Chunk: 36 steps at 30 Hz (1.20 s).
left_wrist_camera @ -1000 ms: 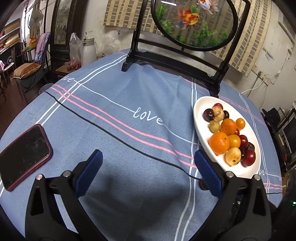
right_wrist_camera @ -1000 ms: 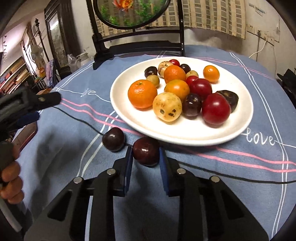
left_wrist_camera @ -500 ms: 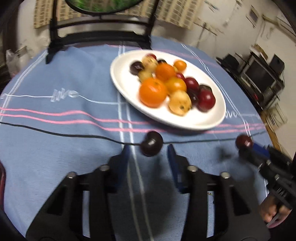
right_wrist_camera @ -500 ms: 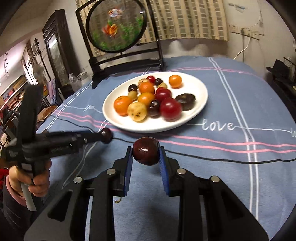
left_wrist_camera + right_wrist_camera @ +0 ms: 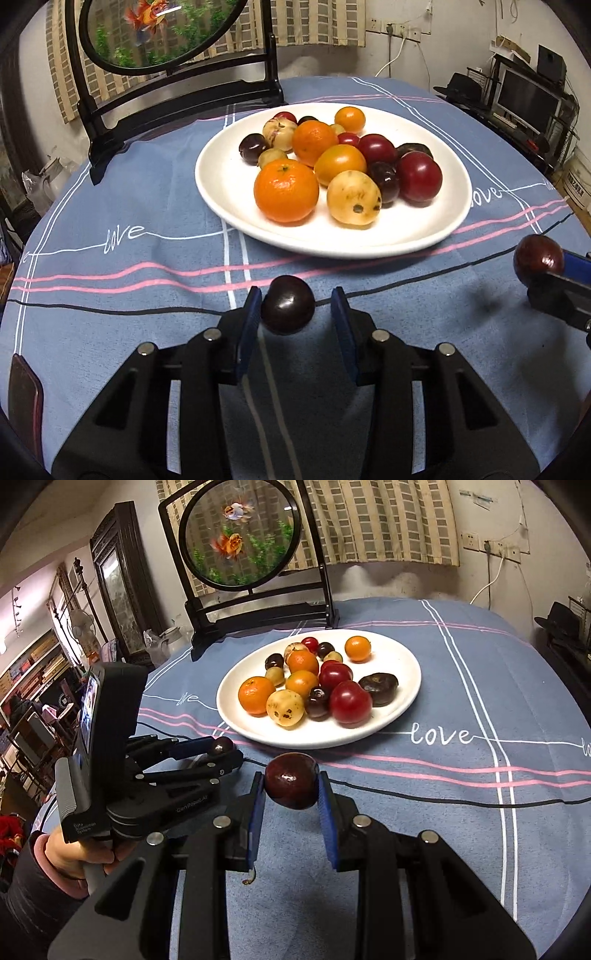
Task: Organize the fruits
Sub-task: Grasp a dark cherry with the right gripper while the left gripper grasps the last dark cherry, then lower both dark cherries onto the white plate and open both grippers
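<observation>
**Spotter:** What has changed on your side?

**Operator:** A second ago my left gripper (image 5: 295, 314) stood wide over bare blue striped tablecloth (image 5: 110, 192), well short of the fruit. Now I have it swung round to face the white oval ceramic plate (image 5: 424, 236). Its jaws have just been closing and stand narrow around the small dark purple plum (image 5: 288, 310) lying on the cloth just in front of the plate. The left blue pad looks to be touching the skin; on the right I see a gap. So I call it not yet clamped.

**Spotter:** And the right?

**Operator:** My right gripper (image 5: 291, 788) is clamped on a dark red plum (image 5: 291, 785), both blue pads pressed into its sides. A second ago that plum sat on the cloth against the plate's near rim; now it hangs clear above the cloth, short of the plate.

**Spotter:** The rest of the fruit?

**Operator:** Heaped on the plate: oranges, yellow speckled fruit, red and dark plums. The black-framed round goldfish screen (image 5: 240, 535) stands behind.

**Spotter:** Meaning for the task?

**Operator:** My judgement: these two strays are the last off the plate. One is lifted, one bracketed. I need the left to finish closing, then both go on the plate's bare near side. Round, glossy skins could roll or slip.
</observation>
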Tool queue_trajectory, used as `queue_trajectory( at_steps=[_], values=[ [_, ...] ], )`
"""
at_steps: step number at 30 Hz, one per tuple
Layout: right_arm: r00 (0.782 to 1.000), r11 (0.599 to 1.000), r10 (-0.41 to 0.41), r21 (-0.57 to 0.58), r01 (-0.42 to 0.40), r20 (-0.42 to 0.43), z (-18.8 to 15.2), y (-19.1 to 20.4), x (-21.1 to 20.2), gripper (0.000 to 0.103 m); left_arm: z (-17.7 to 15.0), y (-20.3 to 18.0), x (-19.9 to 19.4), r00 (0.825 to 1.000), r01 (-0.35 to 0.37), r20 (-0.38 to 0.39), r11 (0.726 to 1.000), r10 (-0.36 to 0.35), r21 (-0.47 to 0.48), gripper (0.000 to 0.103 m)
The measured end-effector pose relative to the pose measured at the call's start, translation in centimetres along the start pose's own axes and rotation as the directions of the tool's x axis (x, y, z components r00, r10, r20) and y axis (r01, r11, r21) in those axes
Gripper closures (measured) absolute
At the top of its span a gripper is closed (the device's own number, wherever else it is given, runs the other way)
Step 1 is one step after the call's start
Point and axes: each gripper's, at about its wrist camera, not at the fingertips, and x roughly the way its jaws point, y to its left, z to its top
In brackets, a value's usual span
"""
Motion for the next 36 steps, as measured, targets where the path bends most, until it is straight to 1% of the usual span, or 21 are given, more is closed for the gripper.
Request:
queue_trajectory(
  at_steps=[4,11,17,19,21,22,24,26,28,32,36],
  values=[
    [1.000,1.000,-0.011,-0.006,0.011,0.002,-0.1,0.1,0.1,0.075,-0.1,-0.1,0.5,0.999,-0.034,-0.012,0.999,0.035,0.009,0.063],
    [1.000,1.000,-0.009,-0.002,0.009,0.000,-0.1,0.1,0.1,0.075,-0.5,-0.4,0.0,0.997,-0.072,-0.006,0.997,0.072,0.011,0.074],
    [1.000,1.000,-0.003,-0.021,0.003,-0.006,-0.4,0.7,0.3,0.075,-1.5,-0.5,-1.2,0.999,-0.037,-0.019,0.998,0.037,-0.043,0.075],
    [1.000,0.999,0.002,-0.033,-0.003,-0.008,-0.7,1.0,0.4,0.075,-2.0,-0.8,-2.0,1.000,-0.010,-0.017,0.998,0.009,-0.063,0.075],
    [0.999,0.999,0.030,-0.039,-0.030,-0.010,-0.9,1.4,0.3,0.075,-2.4,-1.0,-3.1,1.000,0.024,0.007,0.997,-0.024,-0.070,0.075],
    [0.999,0.998,0.050,-0.039,-0.051,-0.004,-0.7,1.4,0.1,0.075,-2.2,-1.0,-3.9,0.998,0.047,0.035,0.996,-0.044,-0.073,0.075],
    [0.998,0.998,0.062,-0.029,-0.061,0.019,-0.1,1.2,-0.1,0.075,-1.2,-0.5,-4.8,0.993,0.099,0.078,0.991,-0.091,-0.095,0.075],
    [0.998,0.999,0.045,-0.007,-0.045,0.052,1.1,0.5,-0.1,0.075,0.2,0.0,-5.0,0.988,0.123,0.106,0.986,-0.111,-0.111,0.075],
    [0.997,1.000,0.023,0.016,-0.024,0.070,2.3,-0.4,0.4,0.075,2.2,0.4,-4.5,0.986,0.123,0.129,0.984,-0.107,-0.125,0.075],
    [0.994,0.999,-0.023,0.052,0.017,0.106,4.9,-2.3,1.9,0.075,5.4,1.0,-2.9,0.983,0.137,0.138,0.979,-0.116,-0.153,0.075],
    [0.992,0.995,-0.038,0.093,0.027,0.121,7.3,-4.0,3.6,0.075,8.8,1.7,-0.6,0.983,0.137,0.144,0.976,-0.113,-0.168,0.075]
  ],
)
